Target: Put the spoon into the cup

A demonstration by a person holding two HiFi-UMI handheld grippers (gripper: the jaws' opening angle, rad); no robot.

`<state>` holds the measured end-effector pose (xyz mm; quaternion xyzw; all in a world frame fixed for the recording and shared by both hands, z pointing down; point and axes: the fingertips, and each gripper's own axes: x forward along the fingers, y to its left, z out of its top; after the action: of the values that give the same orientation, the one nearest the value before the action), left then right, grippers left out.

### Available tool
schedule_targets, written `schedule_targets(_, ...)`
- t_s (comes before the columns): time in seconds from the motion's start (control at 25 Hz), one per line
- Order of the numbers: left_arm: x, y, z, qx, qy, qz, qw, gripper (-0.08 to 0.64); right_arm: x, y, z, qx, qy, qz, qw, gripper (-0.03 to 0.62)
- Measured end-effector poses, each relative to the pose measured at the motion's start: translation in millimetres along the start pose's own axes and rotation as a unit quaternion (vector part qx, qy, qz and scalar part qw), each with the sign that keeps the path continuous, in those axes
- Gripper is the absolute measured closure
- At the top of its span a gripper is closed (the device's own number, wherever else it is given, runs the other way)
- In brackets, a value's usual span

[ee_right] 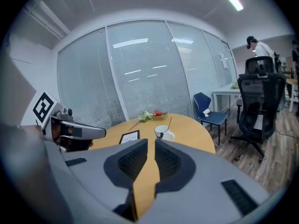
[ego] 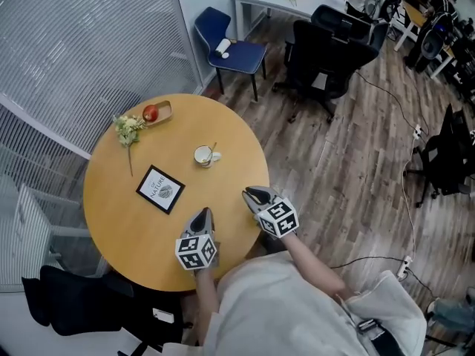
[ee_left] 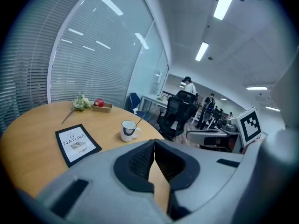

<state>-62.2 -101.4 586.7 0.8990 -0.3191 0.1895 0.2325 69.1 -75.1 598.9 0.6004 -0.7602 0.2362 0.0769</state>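
Observation:
A white cup [ego: 202,155] stands on the round wooden table [ego: 111,213], right of its centre, with the spoon [ego: 214,150] leaning inside it, handle up. The cup [ee_left: 128,130] and spoon [ee_left: 139,121] also show ahead of the left gripper, and the cup [ee_right: 162,132] and spoon [ee_right: 169,122] ahead of the right one. My left gripper [ego: 205,212] hovers near the table's front edge, tips touching, empty [ee_left: 153,142]. My right gripper [ego: 251,193] hangs at the table's right edge with only a thin slit between its jaws, nothing in them [ee_right: 151,142].
A black-framed card [ego: 160,189] lies left of the cup. A flower sprig [ego: 128,130] and a small tray with a red apple [ego: 157,113] sit at the far side. A blue chair [ego: 230,47] and black office chairs [ego: 330,43] stand beyond; blinds line the left.

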Motion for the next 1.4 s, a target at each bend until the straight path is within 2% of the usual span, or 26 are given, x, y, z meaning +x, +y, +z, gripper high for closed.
schedule_targets(0.36,-5.3,-0.3,-6.1,0.007,0.001,-0.015,0.9999,0.551,-6.6,8.6,-6.6,-0.001,-0.003,-0.015,1.0,0.548)
schedule_targets(0.96,-14.3,-5.0,-11.1,0.041,0.018,-0.01,0.9989,0.551,-4.9,11.0,-8.1,0.02,-0.021,-0.022,0.999,0.589)
schedule_targets(1.4,-4.6,-11.3,-11.8,0.036,0.021,-0.021,0.9989,0.551,-5.5,5.1,-11.9,0.018,-0.015,-0.025,0.999,0.595)
